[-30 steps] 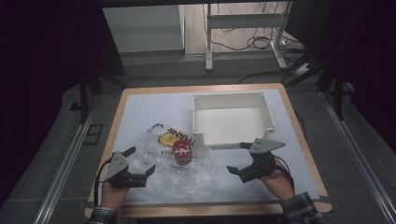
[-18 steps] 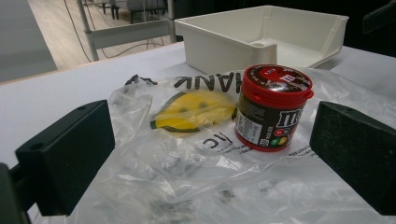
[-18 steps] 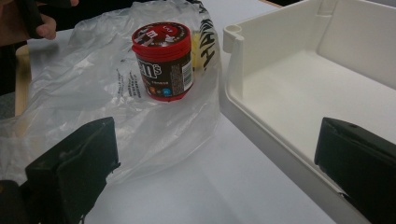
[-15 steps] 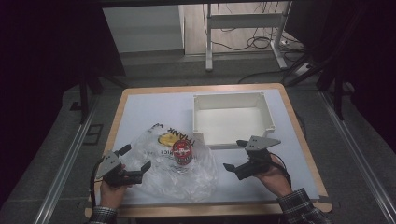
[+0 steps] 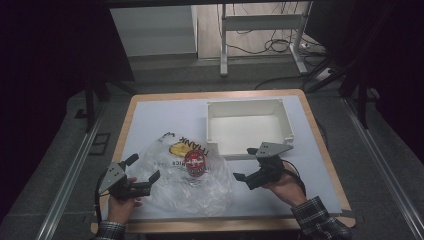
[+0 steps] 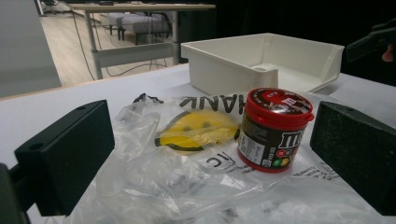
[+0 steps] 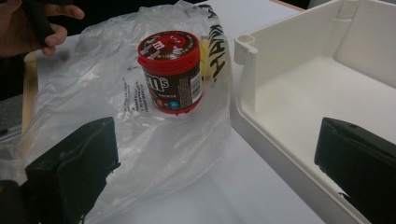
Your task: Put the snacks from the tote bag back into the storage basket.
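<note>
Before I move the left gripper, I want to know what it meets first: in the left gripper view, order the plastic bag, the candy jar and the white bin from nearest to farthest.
1. plastic bag: crumpled on the table right between the open jaws of the left gripper.
2. candy jar: upright on the bag, right of centre.
3. white bin: behind the jar, at the back.

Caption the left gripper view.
Open left gripper faces a red-lidded candy jar standing on a clear plastic bag.

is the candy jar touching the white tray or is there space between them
Apart. In the right gripper view, the candy jar stands on the plastic bag, with a strip of bag between it and the white tray.
</note>
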### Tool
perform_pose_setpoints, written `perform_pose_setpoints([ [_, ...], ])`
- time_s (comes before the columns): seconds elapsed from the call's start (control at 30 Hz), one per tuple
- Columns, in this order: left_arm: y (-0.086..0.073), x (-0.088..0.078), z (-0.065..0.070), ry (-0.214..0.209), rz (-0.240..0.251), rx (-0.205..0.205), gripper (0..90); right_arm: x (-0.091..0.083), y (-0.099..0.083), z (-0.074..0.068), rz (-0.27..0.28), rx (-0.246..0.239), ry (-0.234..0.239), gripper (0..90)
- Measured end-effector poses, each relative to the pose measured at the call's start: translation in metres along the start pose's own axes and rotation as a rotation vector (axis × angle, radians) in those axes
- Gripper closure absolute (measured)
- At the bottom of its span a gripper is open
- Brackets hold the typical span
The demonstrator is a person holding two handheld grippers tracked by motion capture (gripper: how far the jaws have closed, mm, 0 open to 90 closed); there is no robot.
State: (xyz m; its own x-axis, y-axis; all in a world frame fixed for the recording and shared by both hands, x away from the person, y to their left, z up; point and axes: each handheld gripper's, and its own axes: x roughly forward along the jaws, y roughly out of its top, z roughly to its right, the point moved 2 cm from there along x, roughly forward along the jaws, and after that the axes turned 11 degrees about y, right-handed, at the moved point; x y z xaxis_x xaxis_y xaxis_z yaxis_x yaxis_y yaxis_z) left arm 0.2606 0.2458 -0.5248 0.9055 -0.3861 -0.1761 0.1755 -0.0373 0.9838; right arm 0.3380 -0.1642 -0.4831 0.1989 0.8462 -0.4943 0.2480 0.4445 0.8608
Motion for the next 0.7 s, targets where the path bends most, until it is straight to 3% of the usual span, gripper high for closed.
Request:
perform_pose_setpoints([
  [0.2,0.001,-0.001,-0.001,0.008,0.008,-0.005,0.0,0.006,0.003,0.001,-0.013,0.009,0.005,0.0],
  [0.33,0.002,-0.004,0.0,-0.005,0.042,-0.013,0.0,0.013,0.005,0.0,-0.037,0.011,0.013,0.0],
  [0.7,0.002,-0.002,0.001,-0.035,0.019,-0.011,0.7,0.025,0.012,0.0,-0.079,-0.009,0.016,0.0],
])
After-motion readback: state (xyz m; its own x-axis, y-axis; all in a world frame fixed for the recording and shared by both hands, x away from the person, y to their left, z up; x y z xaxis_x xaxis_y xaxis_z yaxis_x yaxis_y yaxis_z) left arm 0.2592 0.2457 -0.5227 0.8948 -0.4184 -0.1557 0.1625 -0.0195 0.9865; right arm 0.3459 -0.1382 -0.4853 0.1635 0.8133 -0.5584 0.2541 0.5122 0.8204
